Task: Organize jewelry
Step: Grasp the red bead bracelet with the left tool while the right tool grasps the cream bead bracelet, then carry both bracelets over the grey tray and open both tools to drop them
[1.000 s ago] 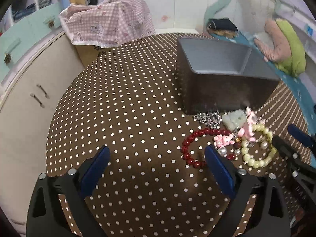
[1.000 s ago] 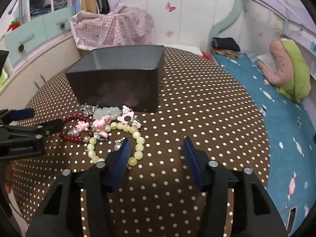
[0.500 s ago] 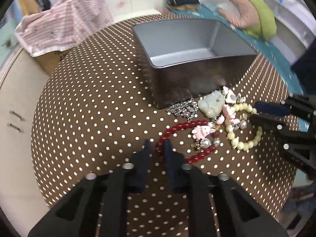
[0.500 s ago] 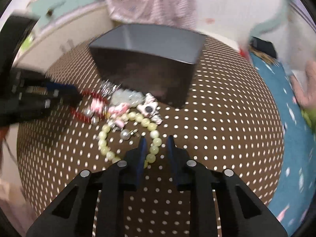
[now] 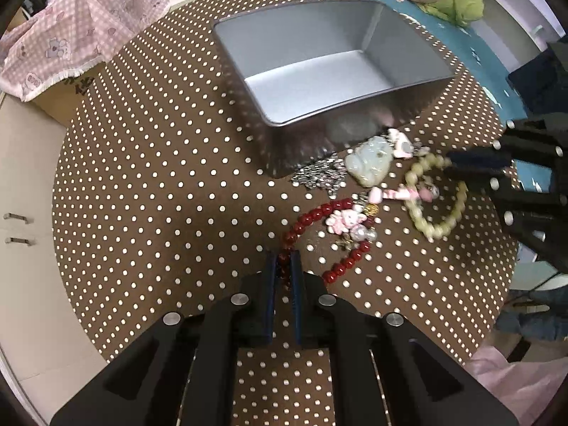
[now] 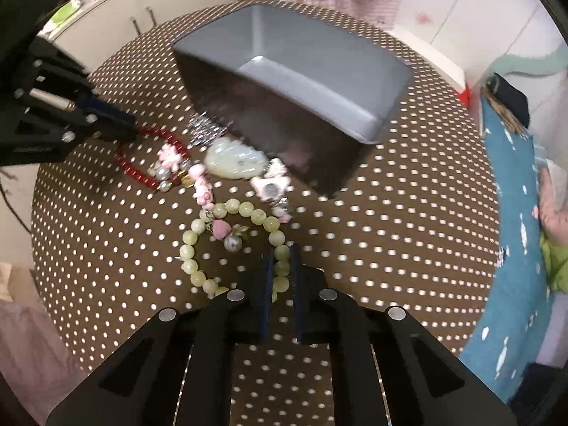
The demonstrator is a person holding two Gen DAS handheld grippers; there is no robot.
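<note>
Red bead bracelet [image 5: 321, 245]: lies on the brown polka-dot tablecloth [image 5: 159, 177], near side of the heap; its nearest beads are clamped between the closed fingers of the left gripper [image 5: 283, 269].

Pale green bead bracelet [image 6: 227, 245]: right side of the heap; the right gripper [image 6: 282, 269] is clenched on its beads at the near-right of the loop.

Loose pieces between the two loops: jade-coloured pendant [image 5: 371, 163], silver chain [image 5: 321, 175], pink charms [image 5: 346, 222], all just in front of the grey tin box [image 5: 330, 67], which stands empty at the far side.

Risk, as judged: the charms and small pearls sit on or against both loops, so lifting either bracelet could drag neighbours along or snag the two together. Each grip covers only a bead or two; round beads may roll out of the pads. A pull by both grippers at once could scatter pieces off the table edge.

Change from one second earlier: both grippers were then spread wide and hovering short of the heap; half a second ago they were narrowed and closer. Now each is shut on a bracelet, and the views look more steeply down into the box.
</note>
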